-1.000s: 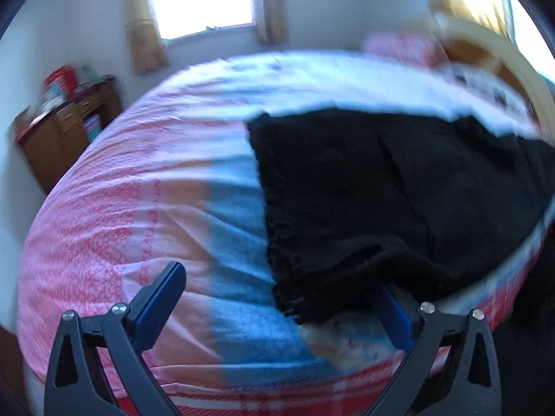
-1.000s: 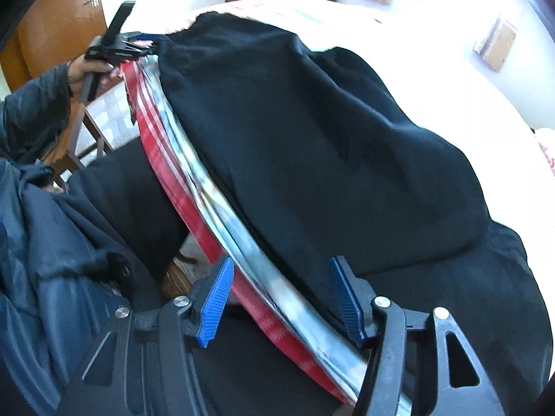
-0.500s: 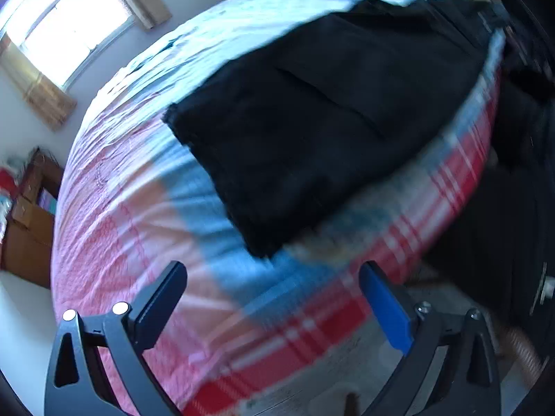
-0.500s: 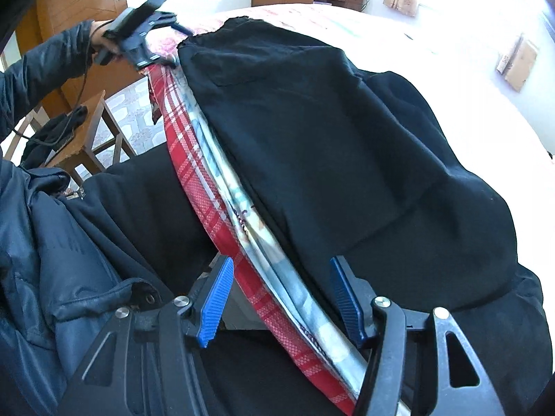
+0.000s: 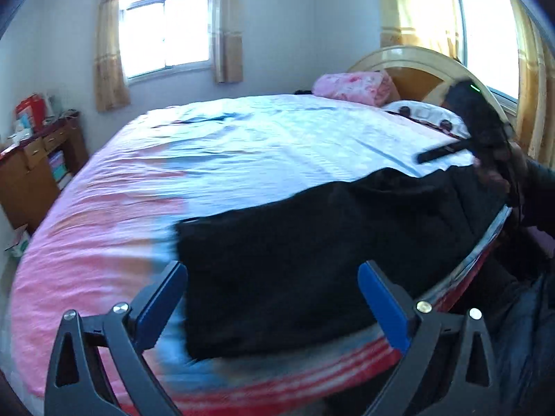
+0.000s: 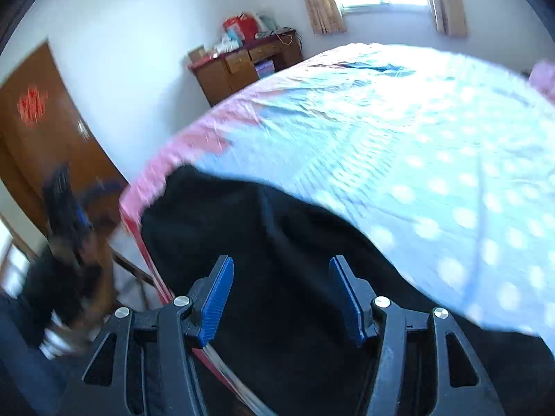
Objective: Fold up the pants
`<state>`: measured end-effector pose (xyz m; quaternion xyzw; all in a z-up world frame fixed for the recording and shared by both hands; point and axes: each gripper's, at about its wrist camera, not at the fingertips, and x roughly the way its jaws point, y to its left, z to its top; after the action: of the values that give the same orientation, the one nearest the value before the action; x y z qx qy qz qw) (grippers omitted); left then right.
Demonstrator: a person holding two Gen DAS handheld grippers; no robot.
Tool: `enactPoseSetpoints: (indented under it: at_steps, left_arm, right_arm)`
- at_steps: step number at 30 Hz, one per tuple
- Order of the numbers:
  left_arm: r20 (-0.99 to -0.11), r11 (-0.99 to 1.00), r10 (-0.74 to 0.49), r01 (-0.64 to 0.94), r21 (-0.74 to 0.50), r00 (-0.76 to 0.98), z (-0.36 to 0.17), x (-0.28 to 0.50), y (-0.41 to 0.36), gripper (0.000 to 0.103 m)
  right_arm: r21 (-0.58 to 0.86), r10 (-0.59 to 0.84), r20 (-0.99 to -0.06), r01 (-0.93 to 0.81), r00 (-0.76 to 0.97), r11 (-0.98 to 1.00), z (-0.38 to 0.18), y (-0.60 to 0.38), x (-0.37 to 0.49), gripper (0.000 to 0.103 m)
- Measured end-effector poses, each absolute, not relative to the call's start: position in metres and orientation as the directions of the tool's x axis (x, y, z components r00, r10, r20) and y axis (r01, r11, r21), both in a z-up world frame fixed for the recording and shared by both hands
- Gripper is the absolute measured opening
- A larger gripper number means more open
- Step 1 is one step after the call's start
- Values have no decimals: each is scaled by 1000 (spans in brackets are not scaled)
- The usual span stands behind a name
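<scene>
Black pants (image 5: 312,242) lie flat along the near edge of the bed (image 5: 242,145), one end toward the foot. My left gripper (image 5: 272,294) hovers open above that end, with nothing between its blue pads. In the right wrist view the pants (image 6: 277,235) fill the lower middle. My right gripper (image 6: 281,298) stands open over them, pads apart and empty. A hand holds the right gripper body (image 5: 478,128) at the far right of the left wrist view. The left gripper body (image 6: 66,204) shows as a blur at the left of the right wrist view.
The sheet runs from pink through blue to white (image 6: 416,138), with a red plaid edge (image 5: 312,371). A pink pillow (image 5: 353,83) and wooden headboard (image 5: 416,66) are at the head. A cluttered wooden desk (image 5: 38,170) and a brown door (image 6: 38,131) stand beyond the foot.
Both grippers have risen off the bed edge and tilted up. The left one drew back from the pants' end; the right one swung from along the edge to across the bed.
</scene>
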<state>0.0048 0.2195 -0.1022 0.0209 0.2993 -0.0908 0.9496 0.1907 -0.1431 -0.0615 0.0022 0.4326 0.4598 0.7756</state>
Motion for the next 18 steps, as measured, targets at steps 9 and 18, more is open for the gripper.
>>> enactPoseSetpoints:
  at_steps: [9,18]
  left_arm:
    - [-668,984,-79,165,67,740,-145,47,181,101]
    - [-680,986,-78,158,56,729,-158,57,181,103]
  right_arm:
    - [589,712,-700,-517,57,621,-124,-100,257,21]
    - [544,664,-730,-450,161,708,-129,-106,292,5]
